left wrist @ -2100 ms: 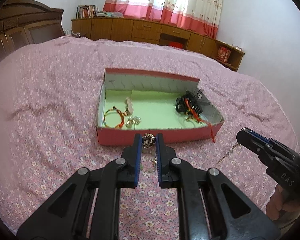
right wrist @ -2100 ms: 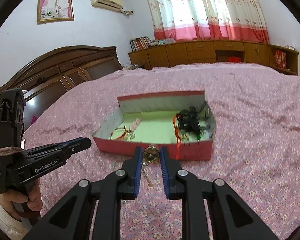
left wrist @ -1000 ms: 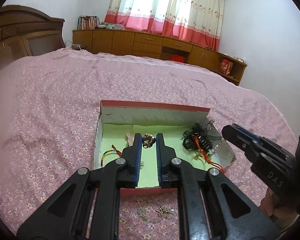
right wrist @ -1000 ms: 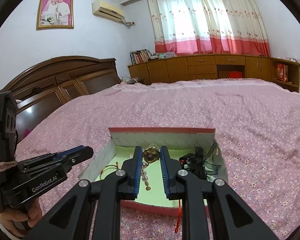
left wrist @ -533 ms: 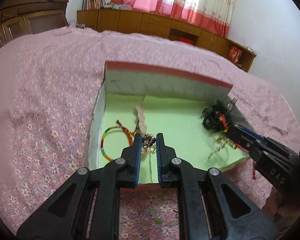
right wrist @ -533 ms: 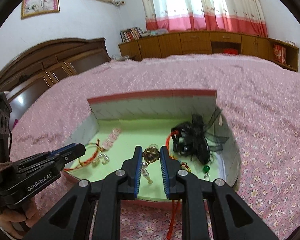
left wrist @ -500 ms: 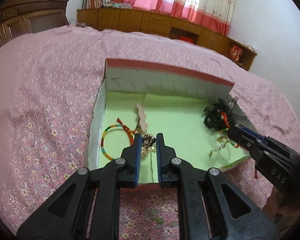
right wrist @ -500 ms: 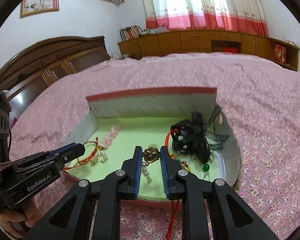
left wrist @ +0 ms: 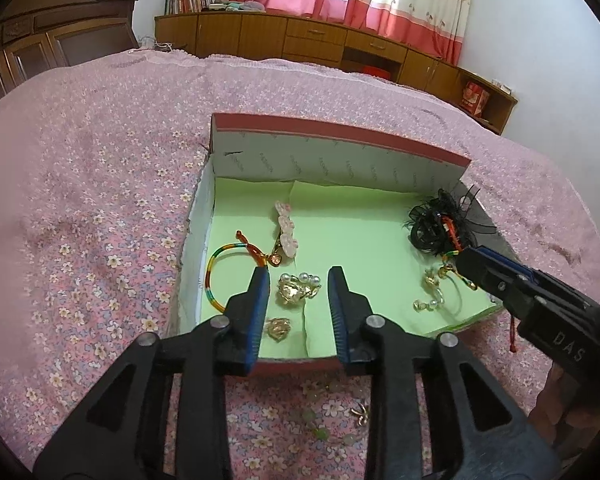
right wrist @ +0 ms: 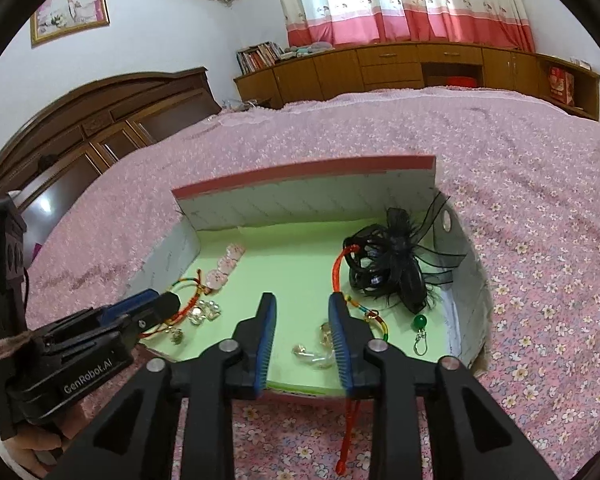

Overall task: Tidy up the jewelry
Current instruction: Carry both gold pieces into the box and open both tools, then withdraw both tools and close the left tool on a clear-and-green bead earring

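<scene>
Jewelry lies scattered in the red box (left wrist: 340, 130) on the bed (left wrist: 100, 160): a gold brooch (left wrist: 296, 290) rests on the green lining between the spread, empty fingers of the left gripper (left wrist: 299, 286), and a pearl chain (right wrist: 312, 354) lies beneath the right gripper (right wrist: 302, 314), likewise open and holding nothing. A green bead strand (left wrist: 328, 434) remains on the bedspread outside. The red cord (right wrist: 350, 420) hanging over the box's front edge could snag a gripper and drag pieces out.
</scene>
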Demonstrator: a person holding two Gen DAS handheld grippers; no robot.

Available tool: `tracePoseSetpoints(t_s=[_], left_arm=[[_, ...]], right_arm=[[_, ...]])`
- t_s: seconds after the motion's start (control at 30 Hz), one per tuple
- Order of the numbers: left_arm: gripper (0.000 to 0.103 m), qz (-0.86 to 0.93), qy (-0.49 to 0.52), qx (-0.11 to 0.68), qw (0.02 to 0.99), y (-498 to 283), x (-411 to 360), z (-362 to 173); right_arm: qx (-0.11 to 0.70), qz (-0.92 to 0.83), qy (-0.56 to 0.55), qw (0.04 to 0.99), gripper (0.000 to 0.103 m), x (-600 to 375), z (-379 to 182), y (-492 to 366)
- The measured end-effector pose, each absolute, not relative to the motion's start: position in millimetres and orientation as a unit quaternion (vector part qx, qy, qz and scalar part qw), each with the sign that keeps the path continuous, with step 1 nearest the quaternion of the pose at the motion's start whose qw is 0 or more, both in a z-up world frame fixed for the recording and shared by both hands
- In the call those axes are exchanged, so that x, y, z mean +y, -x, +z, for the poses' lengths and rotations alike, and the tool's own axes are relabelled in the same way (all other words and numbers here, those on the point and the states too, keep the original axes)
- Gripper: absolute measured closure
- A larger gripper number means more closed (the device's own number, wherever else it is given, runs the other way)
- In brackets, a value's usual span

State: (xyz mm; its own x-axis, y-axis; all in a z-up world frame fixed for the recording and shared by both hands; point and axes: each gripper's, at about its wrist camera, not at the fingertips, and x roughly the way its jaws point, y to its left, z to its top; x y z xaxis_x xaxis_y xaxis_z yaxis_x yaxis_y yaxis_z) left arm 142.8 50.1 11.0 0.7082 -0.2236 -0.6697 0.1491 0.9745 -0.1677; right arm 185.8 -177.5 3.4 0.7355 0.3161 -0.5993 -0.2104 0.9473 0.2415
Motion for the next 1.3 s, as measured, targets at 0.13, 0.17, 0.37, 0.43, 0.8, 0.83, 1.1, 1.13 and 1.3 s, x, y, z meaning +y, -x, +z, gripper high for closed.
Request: tracePoseSetpoints(t_s=[0.13,0.17,0.37,0.43,0.8,0.83,1.1,1.13,1.3], left_arm=[[0.08,-0.105,0.062,0.364,0.923,-135.6,55.1,19.5],[0.079,-0.106,0.065,0.363,0.923,-133.3,56.5,21.6],[0.079,-0.108,0.07,0.361,0.924,-119.5,60.7,29.9],[0.079,-0.11,0.07,0.362,0.923,-115.1,60.7,31.3],[0.078,-0.116,0.062,0.381,0.915,-94.8,56.8,26.4],[0.078,-0.116,0.061,0.383,0.914,-94.0,56.5,25.4],[0.078,-0.118,0.056,0.401,0.907,-87.8,51.9,13.2],[0.078,-0.118,0.055,0.405,0.905,-88.0,50.2,10.3],[0.078,-0.117,0.054,0.42,0.899,-89.4,47.7,0.2]], right_arm=[[0.32,0.146,-0.079,0.933,0.072,-179.2,15.2,-177.1],[0.316,0.147,-0.08,0.934,0.072,-179.9,18.5,-173.9],[0.306,0.15,-0.081,0.937,0.072,-184.0,31.0,-157.6],[0.303,0.149,-0.081,0.938,0.071,-185.9,34.5,-150.8],[0.303,0.143,-0.08,0.939,0.071,-193.8,42.9,-119.4],[0.304,0.142,-0.079,0.939,0.071,-194.2,42.1,-117.7],[0.318,0.134,-0.086,0.935,0.071,-201.3,31.6,-103.2],[0.319,0.134,-0.086,0.934,0.071,-202.1,30.5,-102.3],[0.328,0.13,-0.09,0.931,0.071,-207.7,23.0,-98.6]])
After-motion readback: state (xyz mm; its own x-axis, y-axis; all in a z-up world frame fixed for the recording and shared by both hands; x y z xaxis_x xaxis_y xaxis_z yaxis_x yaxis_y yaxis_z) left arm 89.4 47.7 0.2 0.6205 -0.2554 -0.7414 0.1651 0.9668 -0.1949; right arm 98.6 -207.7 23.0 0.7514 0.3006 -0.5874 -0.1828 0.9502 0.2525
